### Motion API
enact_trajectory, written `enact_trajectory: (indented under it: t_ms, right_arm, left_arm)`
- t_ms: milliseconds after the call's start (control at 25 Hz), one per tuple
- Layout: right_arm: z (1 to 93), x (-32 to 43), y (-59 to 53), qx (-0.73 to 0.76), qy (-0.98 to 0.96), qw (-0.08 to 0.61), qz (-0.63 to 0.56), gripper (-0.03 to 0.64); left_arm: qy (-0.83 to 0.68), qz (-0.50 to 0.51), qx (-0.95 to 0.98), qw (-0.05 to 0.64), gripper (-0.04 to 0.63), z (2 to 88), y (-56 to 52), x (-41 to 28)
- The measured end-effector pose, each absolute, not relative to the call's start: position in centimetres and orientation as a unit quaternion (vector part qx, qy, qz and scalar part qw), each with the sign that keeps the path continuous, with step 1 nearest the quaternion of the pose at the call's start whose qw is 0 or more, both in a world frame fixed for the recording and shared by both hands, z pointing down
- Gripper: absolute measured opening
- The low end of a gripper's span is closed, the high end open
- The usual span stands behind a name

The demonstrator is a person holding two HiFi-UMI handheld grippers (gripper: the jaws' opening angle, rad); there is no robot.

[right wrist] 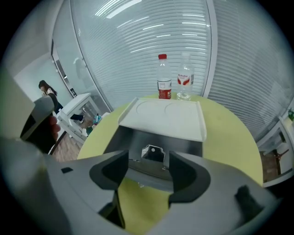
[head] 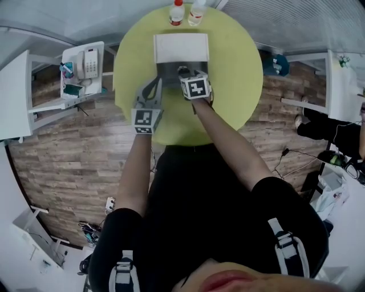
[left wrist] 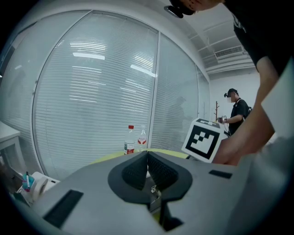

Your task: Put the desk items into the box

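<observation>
Round yellow-green counter (head: 239,68). The box (head: 169,73), grey metal, sits at its middle with the white lid (head: 181,48) thrown open toward the far edge. Two bottles stand just behind the lid, a red-label bottle (head: 177,12) and a clear bottle (head: 197,11).

No loose desk items show on the counter. The inside of the box is dark, so I can't tell what is in it.

- **Right tongs (right wrist: 148,160):** jaws apart, gripping nothing, low at the box's near wall. The latch (right wrist: 152,153) sits in the gap between them.
- **Left tongs (left wrist: 147,158):** jaws together at the tips with nothing seen between them. In the head view they are just beside the box's left near corner; contact is unclear.

Judgement: the packing looks done or nearly done, and the likely next step is the latch or the lid.

Risks:
- The right jaws closing on the thin latch could slip off the small metal tab.
- A forward push at the near wall could slide the box on the smooth counter, since nothing braces it.
- A sliding box would drive the lid into the bottles and tip them.
- A bumped lid could drop onto the tongs.
</observation>
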State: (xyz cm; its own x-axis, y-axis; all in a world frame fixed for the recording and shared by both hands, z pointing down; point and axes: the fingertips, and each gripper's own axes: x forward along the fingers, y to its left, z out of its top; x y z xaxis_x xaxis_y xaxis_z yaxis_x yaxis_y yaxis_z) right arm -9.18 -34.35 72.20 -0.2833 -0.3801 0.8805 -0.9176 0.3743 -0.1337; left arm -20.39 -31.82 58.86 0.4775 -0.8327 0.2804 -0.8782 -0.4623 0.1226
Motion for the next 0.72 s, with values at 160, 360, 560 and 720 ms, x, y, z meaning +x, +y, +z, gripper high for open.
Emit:
enact_trajectory:
  t_ms: [160, 360, 560, 720]
  right_arm:
    - [69.7, -8.8, -33.2, 0.450, -0.740, 0.380, 0.324, 0.278]
    - [66.8, -7.9, -31.4, 0.454, -0.752, 0.353, 0.321, 0.278]
    - [64.1, -8.3, -29.7, 0.439, -0.775, 0.330, 0.313, 0.262]
    - [60.6, -9.1, -28.7, 0.406, -0.818, 0.302, 0.273, 0.241]
  left_arm:
    - [-0.499, 0.093, 0.853, 0.122, 0.012, 58.0, -30.7, -20.6]
    - [-0.492, 0.093, 0.858, 0.117, 0.012, 56.6, -29.2, -20.1]
    - [-0.495, 0.086, 0.857, 0.113, 0.012, 54.9, -27.9, -19.5]
    - [-0.508, 0.067, 0.850, 0.123, 0.012, 52.8, -26.7, -19.4]
